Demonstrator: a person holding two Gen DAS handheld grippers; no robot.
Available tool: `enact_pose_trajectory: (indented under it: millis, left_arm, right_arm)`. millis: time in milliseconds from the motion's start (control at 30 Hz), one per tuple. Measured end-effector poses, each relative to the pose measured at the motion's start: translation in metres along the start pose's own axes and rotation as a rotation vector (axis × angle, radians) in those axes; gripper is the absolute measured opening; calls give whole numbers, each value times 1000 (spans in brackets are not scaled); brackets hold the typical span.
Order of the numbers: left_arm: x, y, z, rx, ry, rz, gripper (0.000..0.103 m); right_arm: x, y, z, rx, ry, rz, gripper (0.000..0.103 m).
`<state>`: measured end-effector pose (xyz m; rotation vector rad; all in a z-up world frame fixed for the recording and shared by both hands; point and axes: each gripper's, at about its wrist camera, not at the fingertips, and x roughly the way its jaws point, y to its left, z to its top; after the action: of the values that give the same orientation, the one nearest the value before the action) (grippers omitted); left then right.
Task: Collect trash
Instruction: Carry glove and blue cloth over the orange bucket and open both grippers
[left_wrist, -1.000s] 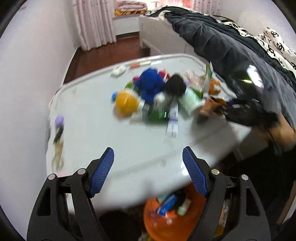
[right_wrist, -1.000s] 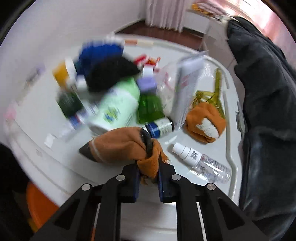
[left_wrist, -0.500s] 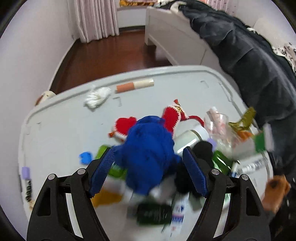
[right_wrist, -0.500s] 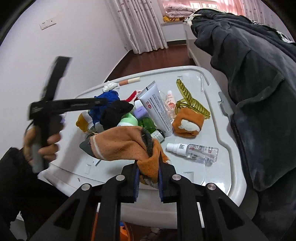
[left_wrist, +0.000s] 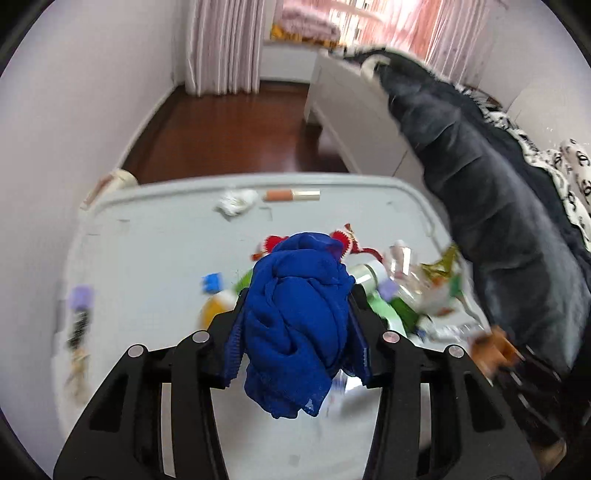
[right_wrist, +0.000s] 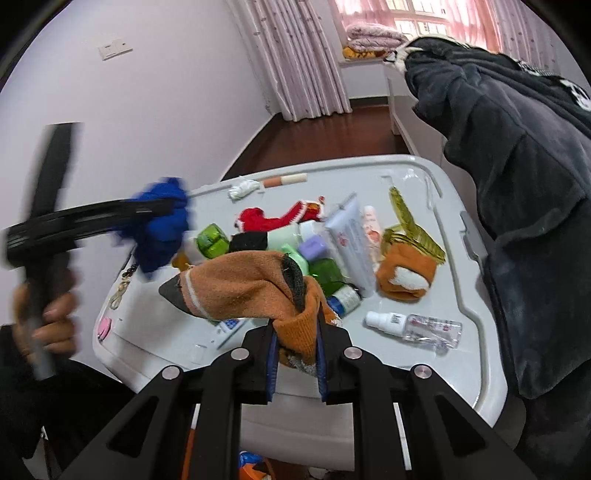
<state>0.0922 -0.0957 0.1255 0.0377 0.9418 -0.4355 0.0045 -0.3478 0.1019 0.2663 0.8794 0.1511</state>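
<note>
Left tongs (left_wrist: 295, 325): jaws have just been closing; I see them now clamped on the blue cloth (left_wrist: 299, 317), which bulges up between the pads and hangs below them, lifted off the table (left_wrist: 147, 236).

Right tongs (right_wrist: 295, 354): nearly shut, pinching the cuff of an orange sock (right_wrist: 251, 288); its grey toe points left, clear of the table.

On the table, a pile: red knit item (right_wrist: 269, 219), green bottle (right_wrist: 327, 273), white tube (right_wrist: 351, 240) with red print I cannot read, second orange sock (right_wrist: 404, 275), clear spray bottle (right_wrist: 417, 325), label illegible. Far edge: cigarette-like stick (right_wrist: 284, 180), white wad (right_wrist: 242, 188).

Bed (right_wrist: 517, 147) right, dark cover.
</note>
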Motion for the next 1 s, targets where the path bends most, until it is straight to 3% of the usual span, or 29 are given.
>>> enact_pose_trajectory:
  millis: [167, 267, 333, 433, 567, 633, 733, 800, 833, 867, 900, 1000]
  left_arm:
    - [-86, -3, -63, 53, -36, 44, 46]
    - [-111, -11, -113, 103, -40, 87, 46]
    - [-119, -7, -144, 101, -30, 76, 46]
    - [-112, 0, -189, 91, 24, 54, 46]
    - [-79, 12, -228, 52, 162, 38, 46]
    - [-60, 16, -240, 27, 239, 15, 46]
    - [-48, 17, -250, 30, 289, -5, 47]
    - [-42, 15, -252, 41, 317, -17, 53]
    - [-39, 14, -252, 41, 335, -11, 58]
    - [-36, 15, -253, 45, 352, -5, 65]
    - [-35, 15, -256, 45, 361, 1, 68]
    - [-38, 15, -255, 41, 363, -2, 73]
  right_arm:
    - [-20, 39, -21, -7, 4, 91, 16]
    - [-42, 70, -44, -33, 7, 106, 16]
    - [-55, 86, -59, -50, 4, 102, 17]
    - [-70, 105, -89, -70, 30, 95, 17]
    - [-62, 114, -128, -99, 132, 64, 18]
    - [-50, 112, -145, -97, 193, 48, 18]
    - [-37, 106, -157, -80, 246, 32, 18]
    - [-27, 103, -162, -72, 279, 31, 25]
    - [-23, 103, -163, -67, 292, 33, 35]
    - [-19, 102, -166, -64, 306, 38, 52]
    - [-16, 101, -167, -66, 315, 34, 59]
    - [-16, 99, -162, -61, 304, 40, 63]
